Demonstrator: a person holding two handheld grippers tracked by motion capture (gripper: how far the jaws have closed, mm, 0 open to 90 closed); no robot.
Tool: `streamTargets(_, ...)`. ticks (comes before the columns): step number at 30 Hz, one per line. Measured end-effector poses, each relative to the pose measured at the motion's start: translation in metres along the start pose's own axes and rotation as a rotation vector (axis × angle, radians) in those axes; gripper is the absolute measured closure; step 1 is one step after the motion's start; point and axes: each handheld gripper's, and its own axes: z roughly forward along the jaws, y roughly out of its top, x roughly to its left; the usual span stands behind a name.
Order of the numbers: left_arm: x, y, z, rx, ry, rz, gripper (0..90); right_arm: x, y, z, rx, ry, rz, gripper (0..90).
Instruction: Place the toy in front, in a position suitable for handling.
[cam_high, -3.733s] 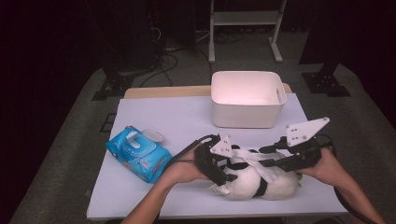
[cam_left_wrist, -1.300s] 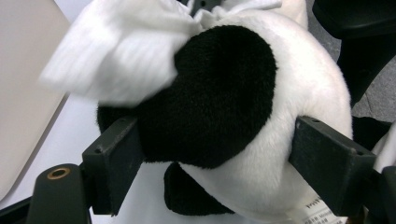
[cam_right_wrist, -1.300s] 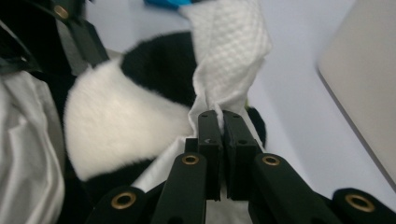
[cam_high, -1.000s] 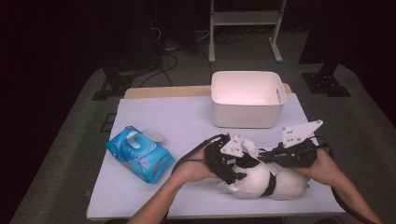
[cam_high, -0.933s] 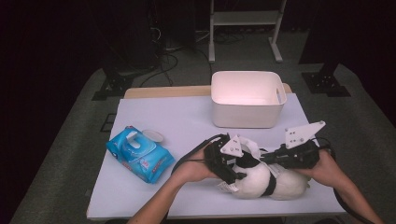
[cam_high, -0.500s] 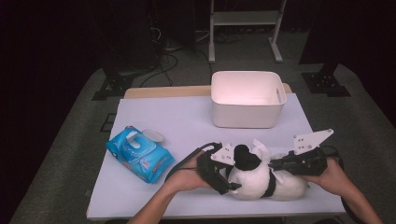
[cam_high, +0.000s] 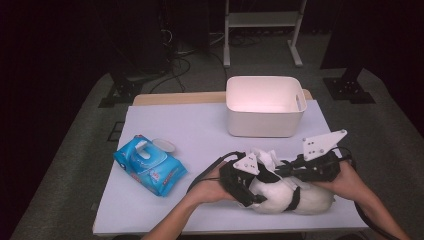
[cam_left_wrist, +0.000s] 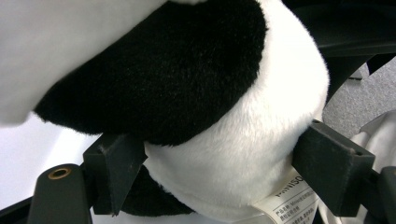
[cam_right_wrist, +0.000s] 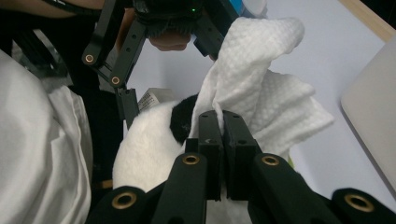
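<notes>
Now the right claw (cam_right_wrist: 218, 122), jaws pinched tight on a white wet wipe (cam_right_wrist: 261, 88), sits lower against the plush panda (cam_high: 287, 194) than a moment back, so wiping looks underway. Left claw (cam_left_wrist: 219, 154) clamps the panda's white body between wide-set jaws, its jaws having just closed a touch, pinning it on the worktop (cam_high: 200, 125). Blue wipes pack (cam_high: 149, 164) and white bin (cam_high: 264, 105) stand apart. Panda's face hidden; label print unreadable.

— Looks like a recording lab to me, not a home.
— Agreed: dark surroundings, grey carpet (cam_high: 75, 165), cables (cam_high: 185, 60) on the floor, equipment stands (cam_high: 260, 30), one lit white table (cam_high: 200, 125).
</notes>
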Motion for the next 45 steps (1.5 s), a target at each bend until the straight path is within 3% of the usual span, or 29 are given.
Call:
streamTargets(3, 0.002, -0.005, 0.000, -0.033, -0.004, -0.017, 18.9, -0.001, -0.004, -0.002, 0.009, -0.004, 0.017, 86.5)
streamTargets(7, 0.001, -0.007, 0.001, -0.042, -0.003, -0.018, 18.4, 0.000, -0.017, -0.008, -0.003, -0.012, 0.045, 86.5)
streamTargets(12, 0.000, -0.011, 0.003, -0.050, -0.007, -0.039, 15.3, 0.002, -0.031, -0.012, 0.027, -0.024, 0.074, 86.5)
streamTargets(14, 0.000, -0.011, 0.004, -0.056, -0.026, -0.031, 17.4, 0.001, -0.034, -0.014, 0.014, -0.020, 0.084, 86.4)
streamTargets(17, 0.000, -0.009, 0.004, -0.062, -0.017, -0.031, 25.2, 0.002, -0.032, -0.013, -0.006, -0.024, 0.076, 86.5)
streamTargets(20, 0.003, -0.006, -0.002, -0.092, -0.022, -0.053, 27.6, 0.000, -0.025, -0.012, -0.041, -0.016, 0.071, 86.5)
streamTargets(23, 0.005, -0.004, -0.008, -0.089, -0.001, -0.048, 28.5, -0.003, -0.016, -0.010, -0.067, -0.002, 0.061, 86.5)
streamTargets(29, 0.008, -0.013, -0.007, -0.097, 0.007, -0.071, 28.4, -0.008, -0.011, -0.003, -0.001, -0.013, 0.045, 86.6)
streamTargets(31, 0.009, -0.014, -0.007, -0.108, 0.003, -0.071, 28.3, -0.008, -0.015, -0.005, -0.006, -0.013, 0.057, 86.6)
streamTargets(37, 0.008, -0.018, -0.008, -0.098, 0.020, -0.067, 24.0, -0.006, -0.037, -0.010, 0.069, -0.052, 0.081, 86.7)
streamTargets(39, 0.007, -0.018, -0.008, -0.103, 0.023, -0.063, 22.8, -0.008, -0.047, -0.013, 0.049, -0.051, 0.112, 86.8)
streamTargets(45, 0.004, -0.019, -0.007, -0.105, 0.048, -0.055, 16.7, -0.010, -0.058, -0.018, 0.024, -0.065, 0.137, 86.9)
